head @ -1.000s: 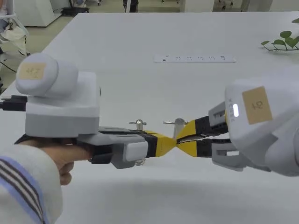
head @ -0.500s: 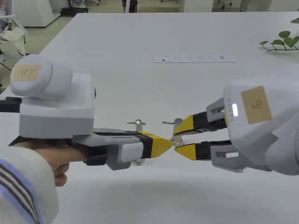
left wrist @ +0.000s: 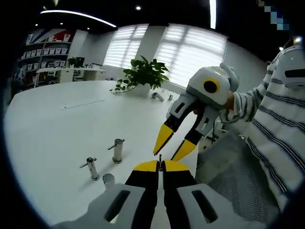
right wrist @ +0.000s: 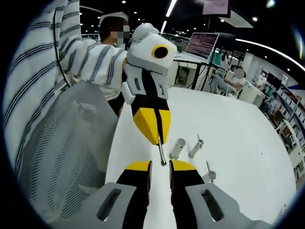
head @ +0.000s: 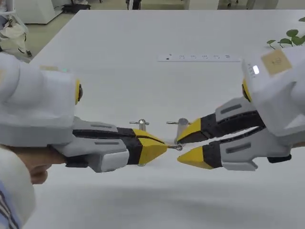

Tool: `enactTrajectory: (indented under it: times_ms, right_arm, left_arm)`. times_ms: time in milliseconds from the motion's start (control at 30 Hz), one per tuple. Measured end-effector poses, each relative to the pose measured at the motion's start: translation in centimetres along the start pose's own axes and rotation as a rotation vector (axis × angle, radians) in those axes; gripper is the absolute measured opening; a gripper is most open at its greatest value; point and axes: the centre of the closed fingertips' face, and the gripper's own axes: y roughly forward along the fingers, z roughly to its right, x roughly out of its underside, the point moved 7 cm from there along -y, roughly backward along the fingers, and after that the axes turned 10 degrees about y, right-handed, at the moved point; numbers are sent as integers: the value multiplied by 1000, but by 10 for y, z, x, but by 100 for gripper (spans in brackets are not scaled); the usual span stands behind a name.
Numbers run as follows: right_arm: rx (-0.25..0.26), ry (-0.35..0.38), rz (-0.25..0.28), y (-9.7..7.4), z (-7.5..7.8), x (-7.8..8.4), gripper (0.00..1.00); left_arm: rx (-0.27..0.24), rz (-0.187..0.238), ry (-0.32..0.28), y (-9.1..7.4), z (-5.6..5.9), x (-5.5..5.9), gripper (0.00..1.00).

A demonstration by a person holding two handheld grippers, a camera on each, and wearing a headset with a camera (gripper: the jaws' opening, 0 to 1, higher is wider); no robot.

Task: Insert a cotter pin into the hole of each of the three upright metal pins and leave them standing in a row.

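My left gripper (head: 161, 147) is shut on a thin cotter pin (head: 175, 148) that sticks out past its yellow tips. Facing it, my right gripper (head: 186, 144) is open, its jaws spread above and below the pin's free end without touching it. The right gripper view has the cotter pin (right wrist: 162, 155) just ahead of my right gripper (right wrist: 161, 167), held by the left gripper (right wrist: 150, 119). Two upright metal pins (head: 141, 125) (head: 182, 126) stand on the table behind the tips, each with a cotter pin across its top. A third upright pin (left wrist: 108, 180) stands beside my left gripper (left wrist: 161, 164).
The white table (head: 143, 71) stretches far back, with a white power strip (head: 198, 58) lying on it. A potted plant (head: 288, 40) sits at the far right edge. A person in a striped shirt (left wrist: 281, 109) and a grey mesh chair (right wrist: 62, 152) are close by.
The right gripper's jaws, nearly closed around the left gripper's tips a second ago, have spread open. The left gripper still holds the cotter pin. Both grippers look larger and higher.
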Motion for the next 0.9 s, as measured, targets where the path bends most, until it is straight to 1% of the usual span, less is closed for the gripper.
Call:
enactTrajectory:
  times_ms: [67,100,133,167,200,333,467,567,600,733,767,833,900]
  right_arm:
    - [-22,9,-4,2,-3,1,14]
    - [-45,16,-12,3,-6,2,13]
    - [-50,26,-5,3,-7,1,13]
    - [-70,35,0,5,-10,1,13]
    - [-76,37,2,5,-10,1,11]
    - [-79,13,-15,7,-14,2,8]
    - [-92,12,-19,8,-16,2,6]
    - [-98,9,-25,8,-18,2,6]
    - [-101,4,-28,8,-18,3,5]
    - [-106,-12,-39,7,-22,2,5]
    - [-108,-16,-42,7,-22,2,5]
    - [-110,-22,-46,7,-23,2,5]
    - [-110,-24,-52,6,-23,2,5]
  left_arm:
    - [17,-1,28,0,2,0,0]
    - [36,-2,58,-1,4,-1,0]
    - [49,-3,85,-1,6,-1,0]
    - [49,-3,100,-1,6,-1,0]
    - [51,-3,102,0,7,-1,0]
    - [72,-4,137,0,10,-1,0]
    - [92,-18,170,2,10,1,0]
    - [98,-18,192,2,11,1,0]
    - [103,-19,214,2,11,1,0]
    - [111,-31,233,2,11,2,0]
    - [115,-43,225,3,11,3,0]
    - [118,-60,242,3,11,4,0]
    - [119,-63,243,4,11,4,0]
